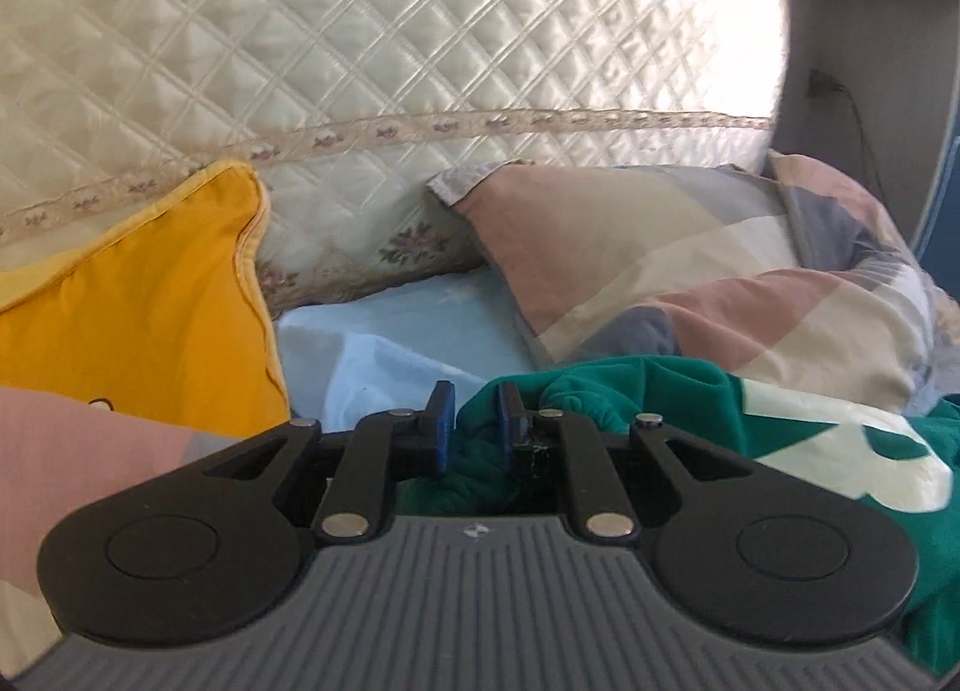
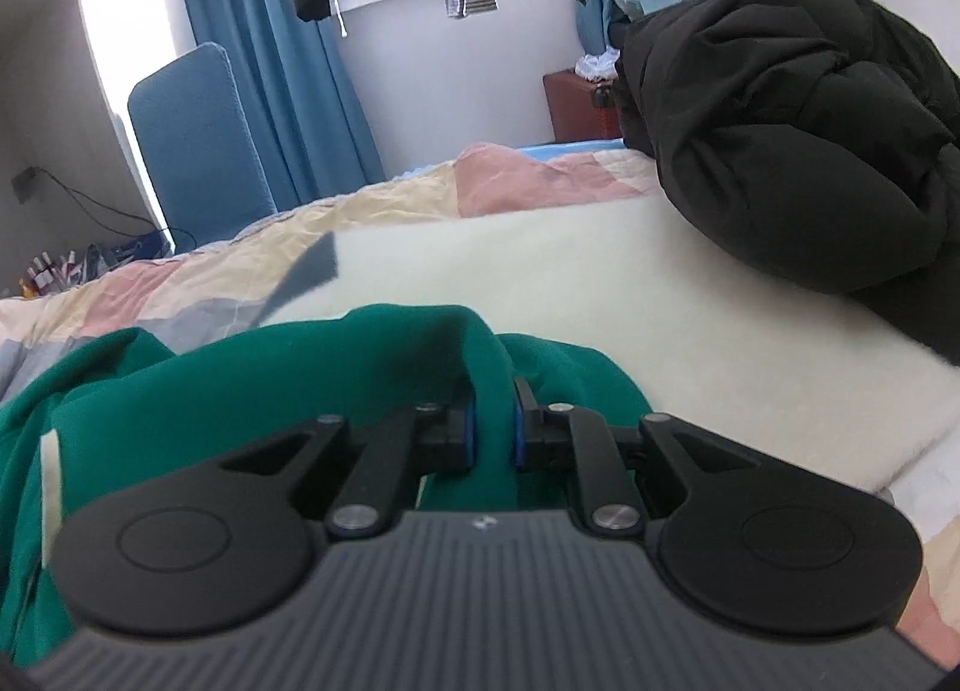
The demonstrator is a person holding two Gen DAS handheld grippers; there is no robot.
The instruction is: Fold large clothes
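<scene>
1. The green garment is held bunched at two places, probably so that an edge can be lifted and carried over for a fold.
2. A fold of it is clamped between the pads of the right gripper.
3. The left gripper is nearly closed on gathered green cloth.
4. Beyond the left claw, pillows are propped against the quilted headboard.
</scene>
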